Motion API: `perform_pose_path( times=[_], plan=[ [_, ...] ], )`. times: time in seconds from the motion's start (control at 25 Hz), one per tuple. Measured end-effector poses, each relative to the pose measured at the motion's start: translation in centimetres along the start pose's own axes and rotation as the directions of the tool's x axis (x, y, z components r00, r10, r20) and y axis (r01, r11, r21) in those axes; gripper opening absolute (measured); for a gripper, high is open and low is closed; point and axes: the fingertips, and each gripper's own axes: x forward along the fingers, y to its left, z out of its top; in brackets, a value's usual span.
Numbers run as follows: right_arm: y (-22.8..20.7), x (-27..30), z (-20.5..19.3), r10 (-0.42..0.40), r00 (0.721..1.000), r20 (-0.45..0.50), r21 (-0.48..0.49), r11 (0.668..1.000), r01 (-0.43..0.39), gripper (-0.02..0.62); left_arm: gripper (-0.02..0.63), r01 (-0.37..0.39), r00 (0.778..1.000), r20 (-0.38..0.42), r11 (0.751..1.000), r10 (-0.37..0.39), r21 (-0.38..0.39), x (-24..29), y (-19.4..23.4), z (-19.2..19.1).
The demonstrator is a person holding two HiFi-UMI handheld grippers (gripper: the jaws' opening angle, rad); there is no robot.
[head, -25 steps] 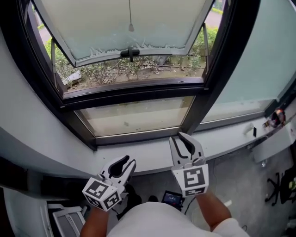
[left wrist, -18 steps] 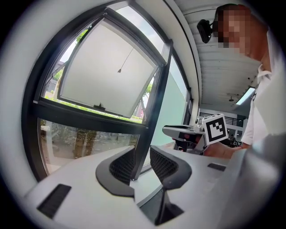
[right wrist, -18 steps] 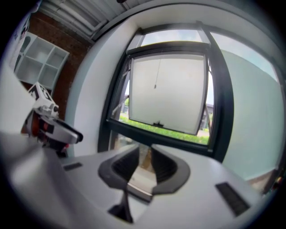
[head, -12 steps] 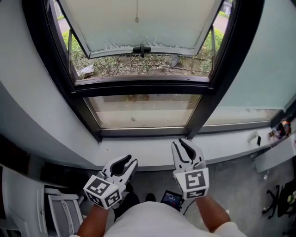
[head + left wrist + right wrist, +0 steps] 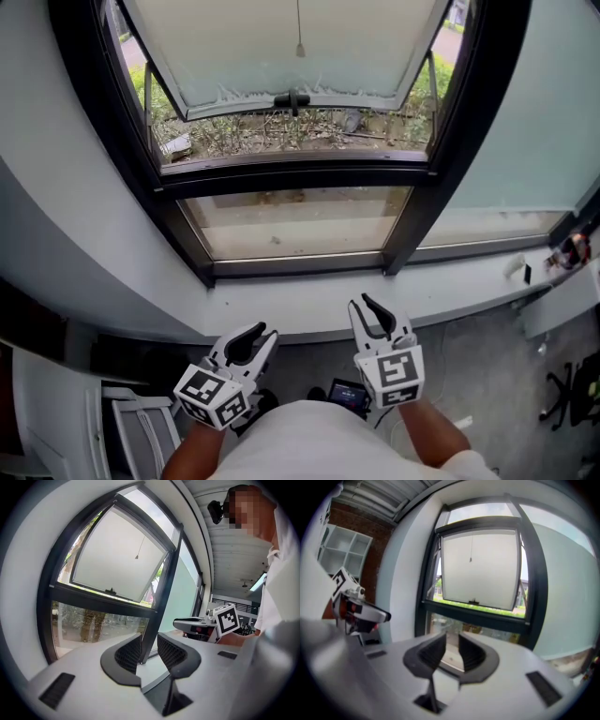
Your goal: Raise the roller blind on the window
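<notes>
Window frame [image 5: 291, 176] is filling the view ahead, dark bars edging the panes over a pale sill [image 5: 281, 314]. Roller blind pull cord [image 5: 300, 42] is dangling over the upper pane, well above everything. Left gripper [image 5: 253, 339] and right gripper [image 5: 375, 317] are hovering near the sill edge, both sitting open and empty.

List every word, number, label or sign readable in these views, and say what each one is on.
None: no word, number or brand can be read in any view.
The marker cubes on the left gripper and right gripper bear only black-and-white square patterns, no letters.
The small screen low by the person's body glows, but is too small to read.
</notes>
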Motion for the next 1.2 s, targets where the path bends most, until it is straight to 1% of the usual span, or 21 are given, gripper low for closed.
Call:
perform_pose_path(
  times=[0.12,0.32,0.6,0.88,1.2],
  plan=[
    [1.2,0.5,-0.5,-0.008,1.000,-0.022,0.011,1.000,0.009,0.094,0.121,0.011,1.000,-0.009,1.000,-0.011,-0.005,-1.0,0.8,-0.3],
    [2.9,1.2,-0.5,-0.018,0.999,-0.030,0.022,1.000,0.019,0.092,0.121,0.021,1.000,-0.013,1.000,-0.021,-0.010,-2.1,2.2,-0.3],
    [4.8,1.8,-0.6,-0.035,0.998,-0.048,0.024,0.999,0.036,0.060,0.121,0.042,0.999,-0.027,0.999,-0.042,-0.023,-3.0,3.2,-0.6],
    [6.1,2.2,-1.2,-0.031,0.997,-0.072,0.034,0.999,0.034,0.040,0.121,0.066,0.997,-0.037,0.998,-0.067,-0.024,-3.3,3.5,-0.7],
    [6.5,2.3,-1.7,-0.024,0.996,-0.090,0.039,0.999,0.028,0.023,0.121,0.080,0.996,-0.042,0.996,-0.081,-0.025,-3.3,3.5,-0.9]
  ],
)
